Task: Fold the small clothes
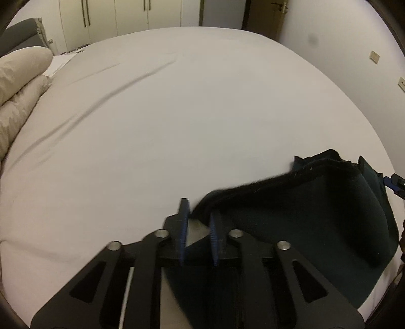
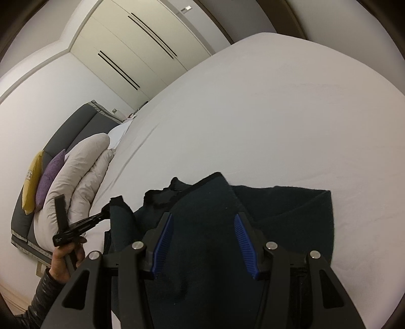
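Note:
A dark green garment point(image 1: 303, 215) with a black hem lies crumpled on the white bed sheet point(image 1: 177, 114) at the lower right of the left wrist view. My left gripper point(image 1: 199, 208) stands nearly shut, with the black hem pinched at its tips. In the right wrist view the left gripper point(image 2: 102, 215) lifts a corner of the garment point(image 2: 291, 215) at its left edge. My right gripper point(image 2: 203, 215) hangs open over the middle of the garment, its blue pads point(image 2: 162, 240) clear of the cloth. The right gripper point(image 1: 395, 181) also shows at the garment's far right edge.
A folded pale duvet point(image 2: 83, 172) lies at the head of the bed, beside a purple cushion point(image 2: 50, 174) and a yellow cushion point(image 2: 31, 182) on a grey headboard point(image 2: 76, 129). A person's hand point(image 2: 65, 255) holds the left gripper. Wardrobe doors point(image 1: 114, 15) stand beyond the bed.

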Action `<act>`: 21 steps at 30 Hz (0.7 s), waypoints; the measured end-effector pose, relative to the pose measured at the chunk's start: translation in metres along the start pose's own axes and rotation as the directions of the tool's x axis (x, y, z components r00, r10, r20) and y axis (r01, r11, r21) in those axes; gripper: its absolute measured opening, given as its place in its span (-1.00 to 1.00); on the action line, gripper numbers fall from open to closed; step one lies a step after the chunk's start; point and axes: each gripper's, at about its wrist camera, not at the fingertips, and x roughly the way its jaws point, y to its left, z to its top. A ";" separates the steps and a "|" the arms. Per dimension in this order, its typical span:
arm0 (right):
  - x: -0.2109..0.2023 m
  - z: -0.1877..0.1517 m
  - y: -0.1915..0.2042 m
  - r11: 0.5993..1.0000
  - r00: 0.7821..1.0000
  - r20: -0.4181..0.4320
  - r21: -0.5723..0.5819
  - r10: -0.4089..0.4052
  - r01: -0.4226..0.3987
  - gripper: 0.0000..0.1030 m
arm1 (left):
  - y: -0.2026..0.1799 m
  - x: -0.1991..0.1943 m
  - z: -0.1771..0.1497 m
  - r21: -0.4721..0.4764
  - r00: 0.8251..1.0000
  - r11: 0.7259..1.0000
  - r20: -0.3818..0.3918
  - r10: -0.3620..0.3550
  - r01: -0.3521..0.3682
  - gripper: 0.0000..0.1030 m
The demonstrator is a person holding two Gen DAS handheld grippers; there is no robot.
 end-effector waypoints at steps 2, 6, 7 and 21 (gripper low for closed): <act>0.002 0.002 -0.006 1.000 1.000 -0.011 0.021 -0.003 0.003 0.06 | 0.011 -0.007 -0.006 -0.053 1.000 0.999 0.000 -0.010 0.010 -0.58; 0.006 -0.002 -0.016 0.998 0.998 -0.064 0.056 0.007 -0.003 0.06 | 0.028 -0.005 -0.017 -0.076 0.995 0.997 -0.100 0.000 -0.008 -0.44; 0.004 -0.005 -0.017 0.998 0.997 -0.075 0.057 0.008 -0.003 0.06 | 0.036 -0.010 -0.023 -0.095 0.996 0.995 -0.092 -0.001 -0.008 -0.44; -0.025 -0.027 -0.040 0.997 0.994 -0.112 0.070 -0.008 0.016 0.06 | 0.027 -0.043 -0.129 -0.260 0.940 0.913 -0.054 -0.338 0.313 -0.43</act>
